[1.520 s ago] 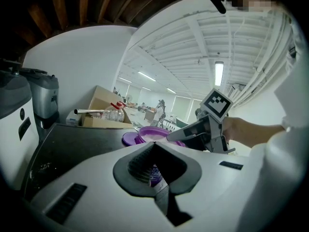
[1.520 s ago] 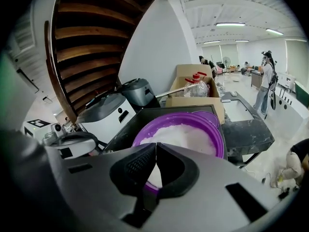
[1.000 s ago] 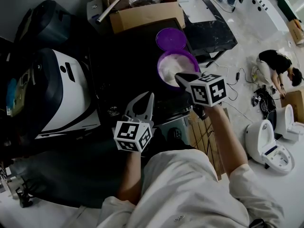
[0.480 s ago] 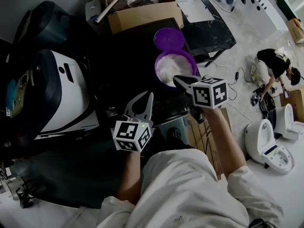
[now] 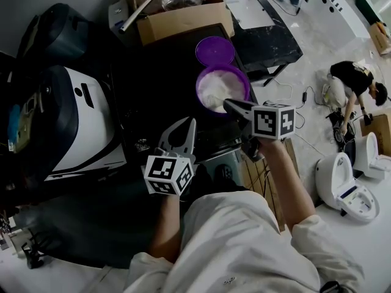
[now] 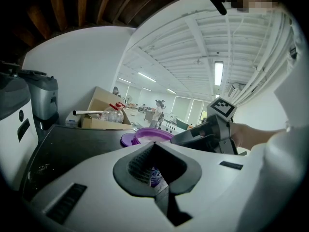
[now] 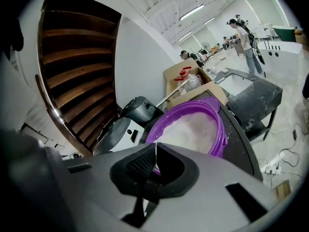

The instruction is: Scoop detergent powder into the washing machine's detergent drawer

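A purple tub (image 5: 221, 88) full of white detergent powder stands open on a black top (image 5: 153, 72); its purple lid (image 5: 215, 50) lies just behind it. My right gripper (image 5: 227, 103) is shut, its tip at the tub's near rim. In the right gripper view the tub (image 7: 193, 128) fills the space just past the shut right gripper (image 7: 155, 145), with nothing visible between the jaws. My left gripper (image 5: 190, 123) hovers shut over the black top, left of and nearer than the tub. The left gripper (image 6: 154, 144) points at the tub (image 6: 153, 135). No drawer is visible.
A white and dark appliance (image 5: 79, 112) stands to the left of the black top. A cardboard box (image 5: 183, 14) with a plastic bottle sits behind the lid. To the right, a person (image 5: 354, 81) crouches on the floor near white fixtures (image 5: 342, 185) and cables.
The right gripper has turned slightly left and eased back toward me at the tub's near rim. The left gripper has hardly moved.
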The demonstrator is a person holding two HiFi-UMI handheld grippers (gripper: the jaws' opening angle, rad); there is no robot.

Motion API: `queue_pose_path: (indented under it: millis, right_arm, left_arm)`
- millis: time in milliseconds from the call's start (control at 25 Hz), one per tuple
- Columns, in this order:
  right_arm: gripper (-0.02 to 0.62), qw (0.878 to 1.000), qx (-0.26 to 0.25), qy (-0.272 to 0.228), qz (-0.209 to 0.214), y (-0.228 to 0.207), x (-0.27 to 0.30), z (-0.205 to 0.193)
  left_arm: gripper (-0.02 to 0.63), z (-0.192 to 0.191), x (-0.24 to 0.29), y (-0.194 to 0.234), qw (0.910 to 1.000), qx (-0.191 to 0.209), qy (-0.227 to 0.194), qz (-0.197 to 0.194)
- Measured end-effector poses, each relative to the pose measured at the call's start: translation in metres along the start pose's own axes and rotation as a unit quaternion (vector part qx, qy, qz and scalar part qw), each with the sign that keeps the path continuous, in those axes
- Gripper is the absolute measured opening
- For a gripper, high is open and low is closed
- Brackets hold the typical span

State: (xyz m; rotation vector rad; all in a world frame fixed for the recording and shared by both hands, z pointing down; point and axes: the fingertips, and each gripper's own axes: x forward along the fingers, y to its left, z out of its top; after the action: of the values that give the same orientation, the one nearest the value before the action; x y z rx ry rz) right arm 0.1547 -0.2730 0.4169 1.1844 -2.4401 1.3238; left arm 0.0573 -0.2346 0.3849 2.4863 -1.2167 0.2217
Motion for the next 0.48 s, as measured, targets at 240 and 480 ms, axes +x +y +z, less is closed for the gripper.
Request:
queue_pose_path:
  millis: [240,480]
  right_arm:
    - [0.011,0.999,0.032,-0.015,0.005,-0.0046,-0.0039,0.0005]
    - [0.011,0.997,0.067,-0.035,0.022,-0.0051,-0.0099,0.0047]
  left_arm:
    - [0.012,0.0003,-0.0002,-0.0022,1.0,0.002,0.0,0.0]
    - [0.012,0.0011,0.0,-0.0064,1.0,0.005,-0.001,0.001]
